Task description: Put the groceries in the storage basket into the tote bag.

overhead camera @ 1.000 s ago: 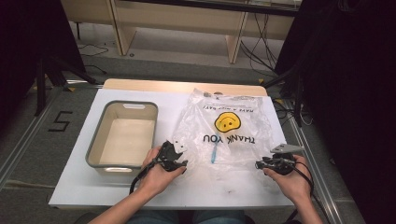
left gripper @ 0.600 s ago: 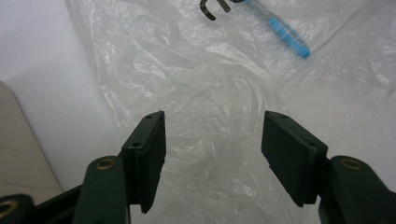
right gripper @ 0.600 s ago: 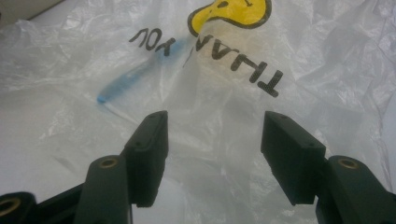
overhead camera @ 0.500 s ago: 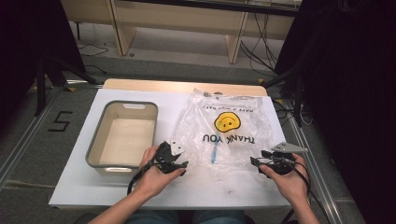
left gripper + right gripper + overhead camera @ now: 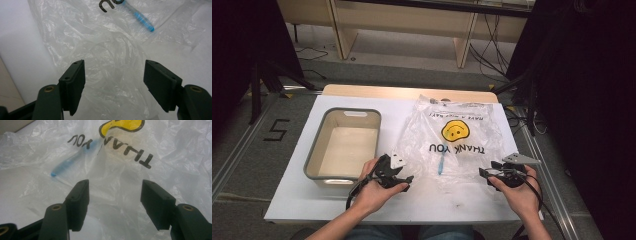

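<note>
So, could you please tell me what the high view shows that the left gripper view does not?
The high view takes in the grey-rimmed rectangular plastic tub, the white table, the yellow smiley face, the left tool and the right tool; both have just been opening. The left gripper view gives the close look: its black jaws stand open with crumpled film between them, not pressing it. Both share the clear plastic bag and the slim blue item inside it.

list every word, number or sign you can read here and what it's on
"THANK YOU": black print on the clear plastic bag, upside down from the person's side, under a yellow smiley face.
"5": black mark on the floor left of the table.
A smaller line above the smiley face: too small to read.
</note>
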Demonstrator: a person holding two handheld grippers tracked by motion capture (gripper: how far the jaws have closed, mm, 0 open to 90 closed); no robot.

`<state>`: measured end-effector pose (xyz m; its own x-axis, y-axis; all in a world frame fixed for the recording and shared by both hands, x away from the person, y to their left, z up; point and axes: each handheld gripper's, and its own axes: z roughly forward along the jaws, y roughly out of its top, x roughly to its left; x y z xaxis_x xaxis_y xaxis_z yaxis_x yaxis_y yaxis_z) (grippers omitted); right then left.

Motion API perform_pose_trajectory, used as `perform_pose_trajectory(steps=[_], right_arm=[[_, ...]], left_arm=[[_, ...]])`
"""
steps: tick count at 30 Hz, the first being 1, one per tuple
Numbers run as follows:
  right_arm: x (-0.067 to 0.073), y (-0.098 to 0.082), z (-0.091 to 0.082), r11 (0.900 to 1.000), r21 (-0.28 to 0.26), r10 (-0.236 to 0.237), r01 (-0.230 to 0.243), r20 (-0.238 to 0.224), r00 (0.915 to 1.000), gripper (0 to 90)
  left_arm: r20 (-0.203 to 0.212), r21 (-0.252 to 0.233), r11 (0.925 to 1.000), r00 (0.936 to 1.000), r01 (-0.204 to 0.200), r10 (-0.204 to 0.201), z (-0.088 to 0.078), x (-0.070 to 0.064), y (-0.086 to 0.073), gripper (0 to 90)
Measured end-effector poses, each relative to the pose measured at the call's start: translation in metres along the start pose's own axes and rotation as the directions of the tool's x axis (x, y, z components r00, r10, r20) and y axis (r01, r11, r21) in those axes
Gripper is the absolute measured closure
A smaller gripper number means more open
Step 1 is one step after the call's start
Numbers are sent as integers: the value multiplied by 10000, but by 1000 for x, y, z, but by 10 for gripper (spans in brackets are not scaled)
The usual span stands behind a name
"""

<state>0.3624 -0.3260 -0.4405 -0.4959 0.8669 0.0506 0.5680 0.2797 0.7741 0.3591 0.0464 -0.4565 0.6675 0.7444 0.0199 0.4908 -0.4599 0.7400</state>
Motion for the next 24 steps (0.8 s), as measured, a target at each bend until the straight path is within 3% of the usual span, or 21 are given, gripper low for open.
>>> perform_pose_trajectory(steps=[9, 24], right_arm=[[-1, 1, -5, 9994, -305, 152, -149, 96, 9998, 409], [-2, -1, -9, 9994, -290, 201, -195, 220, 9996, 409]], left_arm=[[-89, -102, 9999, 9999, -111, 110, 3, -3, 1, 331], [-327, -151, 9998, 9994, -96, 91, 3, -2, 3, 329]])
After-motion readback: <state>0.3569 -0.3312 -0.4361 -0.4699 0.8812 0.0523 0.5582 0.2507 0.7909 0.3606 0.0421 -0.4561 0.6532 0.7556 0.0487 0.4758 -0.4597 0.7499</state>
